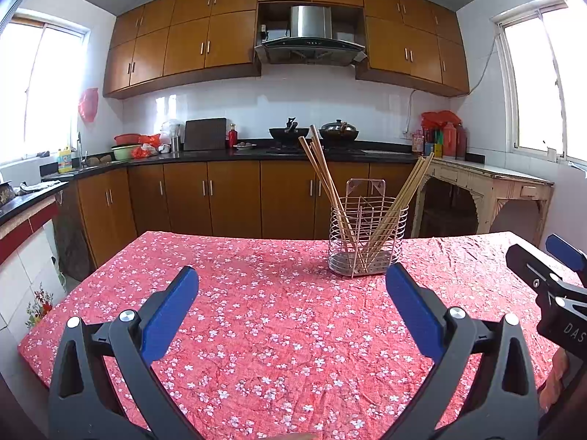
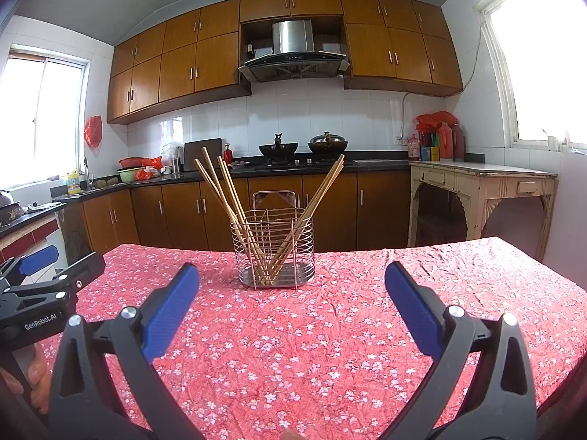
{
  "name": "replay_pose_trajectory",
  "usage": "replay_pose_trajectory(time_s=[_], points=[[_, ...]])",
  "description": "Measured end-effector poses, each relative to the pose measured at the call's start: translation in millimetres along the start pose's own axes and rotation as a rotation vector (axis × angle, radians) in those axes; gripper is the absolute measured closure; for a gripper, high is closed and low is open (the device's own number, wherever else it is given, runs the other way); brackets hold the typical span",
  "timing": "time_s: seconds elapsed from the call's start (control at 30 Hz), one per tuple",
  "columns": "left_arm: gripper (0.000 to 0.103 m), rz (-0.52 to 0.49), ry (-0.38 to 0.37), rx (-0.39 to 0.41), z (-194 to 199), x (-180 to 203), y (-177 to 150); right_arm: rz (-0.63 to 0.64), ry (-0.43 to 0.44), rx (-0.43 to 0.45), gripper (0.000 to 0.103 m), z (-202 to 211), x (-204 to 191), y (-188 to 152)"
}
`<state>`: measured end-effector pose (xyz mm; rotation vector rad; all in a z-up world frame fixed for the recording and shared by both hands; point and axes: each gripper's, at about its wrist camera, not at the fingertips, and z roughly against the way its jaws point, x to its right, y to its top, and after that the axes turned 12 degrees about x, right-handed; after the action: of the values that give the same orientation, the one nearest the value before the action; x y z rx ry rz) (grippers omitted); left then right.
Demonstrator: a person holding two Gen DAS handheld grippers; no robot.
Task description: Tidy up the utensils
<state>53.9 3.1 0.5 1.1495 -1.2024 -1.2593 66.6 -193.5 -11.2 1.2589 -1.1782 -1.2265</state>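
Note:
A wire utensil holder (image 1: pixel 368 242) stands on the table's far side, also in the right wrist view (image 2: pixel 272 253). Several wooden chopsticks (image 1: pixel 323 179) lean left in it and several more (image 1: pixel 407 198) lean right; both bundles show in the right wrist view (image 2: pixel 227 198) (image 2: pixel 315 198). My left gripper (image 1: pixel 292 286) is open and empty, well short of the holder. My right gripper (image 2: pixel 292 286) is open and empty, also short of it. Each gripper shows at the other view's edge (image 1: pixel 550 278) (image 2: pixel 40 286).
The table wears a red floral cloth (image 1: pixel 279 330). Behind it run brown kitchen cabinets (image 1: pixel 234 198), a black counter with two woks (image 1: pixel 315 134), and a cream side table (image 1: pixel 488 190) at the right. The floor drops off at the table's left edge.

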Motion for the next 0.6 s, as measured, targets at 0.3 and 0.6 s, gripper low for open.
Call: replay_pose_trajectory(time_s=[0.3, 0.6], points=[[0.002, -0.002, 0.001, 0.001, 0.1, 0.6, 0.2, -0.001, -0.001, 0.0, 0.004, 0.4, -0.9, -1.5], [0.002, -0.002, 0.0, 0.0, -0.2, 1.1, 0.4, -0.002, 0.0, 0.0, 0.004, 0.4, -0.7, -3.6]])
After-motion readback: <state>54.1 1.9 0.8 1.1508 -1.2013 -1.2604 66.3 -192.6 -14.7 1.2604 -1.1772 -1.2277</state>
